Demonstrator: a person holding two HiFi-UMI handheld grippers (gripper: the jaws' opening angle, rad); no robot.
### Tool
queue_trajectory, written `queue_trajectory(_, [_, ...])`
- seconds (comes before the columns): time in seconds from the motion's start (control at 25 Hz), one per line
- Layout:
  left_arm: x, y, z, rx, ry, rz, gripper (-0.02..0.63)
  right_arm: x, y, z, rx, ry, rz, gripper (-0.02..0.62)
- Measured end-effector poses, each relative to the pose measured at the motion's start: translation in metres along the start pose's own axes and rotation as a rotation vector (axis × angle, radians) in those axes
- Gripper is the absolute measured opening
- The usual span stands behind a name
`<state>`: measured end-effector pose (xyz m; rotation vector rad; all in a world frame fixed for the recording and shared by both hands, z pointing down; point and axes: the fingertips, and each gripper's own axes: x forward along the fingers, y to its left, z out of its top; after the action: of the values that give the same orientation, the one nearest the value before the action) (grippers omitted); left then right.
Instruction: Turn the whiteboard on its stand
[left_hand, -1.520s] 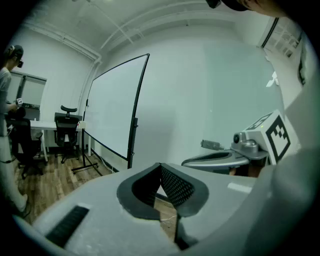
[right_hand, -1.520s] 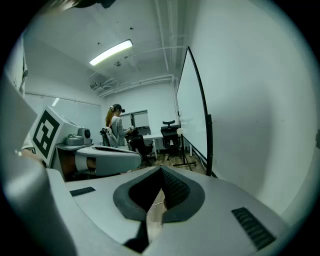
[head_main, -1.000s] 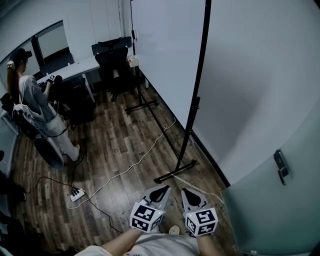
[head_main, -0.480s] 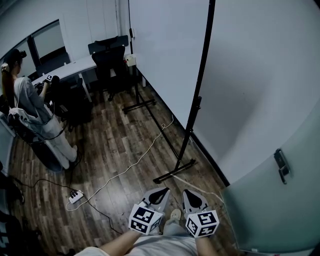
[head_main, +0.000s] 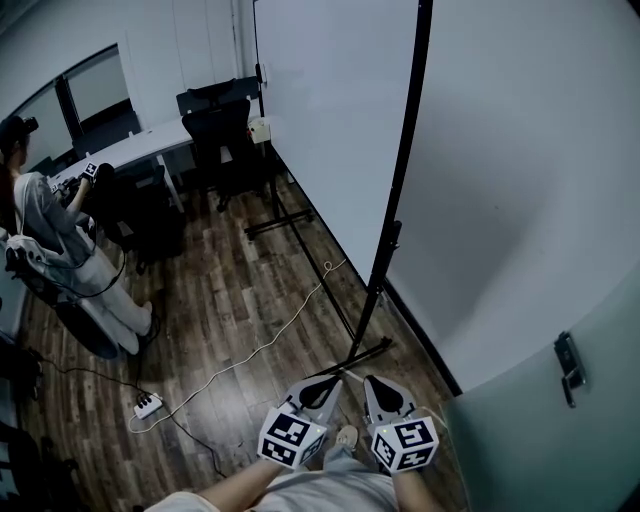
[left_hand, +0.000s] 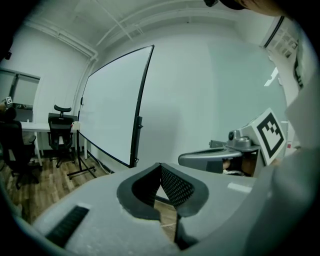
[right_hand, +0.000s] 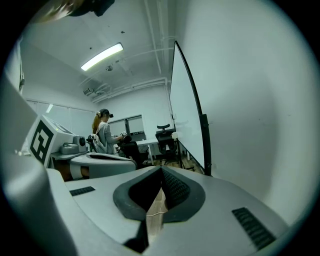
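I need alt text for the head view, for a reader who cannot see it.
A large whiteboard on a black stand stands beside a white wall, seen from above. Below, the left gripper and right gripper point toward it, jaws shut, holding nothing.

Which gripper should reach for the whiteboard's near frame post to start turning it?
Probably right. The right gripper sits nearer the black post of the whiteboard than the left gripper; both jaws are shut and empty.

whiteboard (head_main: 330, 120) ahead, desk (head_main: 135, 148) beyond, person (head_main: 40, 215) left
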<state>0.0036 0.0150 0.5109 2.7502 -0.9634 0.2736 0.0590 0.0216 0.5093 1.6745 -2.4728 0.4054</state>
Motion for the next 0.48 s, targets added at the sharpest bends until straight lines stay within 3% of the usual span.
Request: queue_trajectory(0.48, [0.099, 0.044, 0.044, -0.023, -0.061, 0.065, 0.011, 0.065, -0.084, 0.038, -0.062, 0.005, 0.044, 0.006])
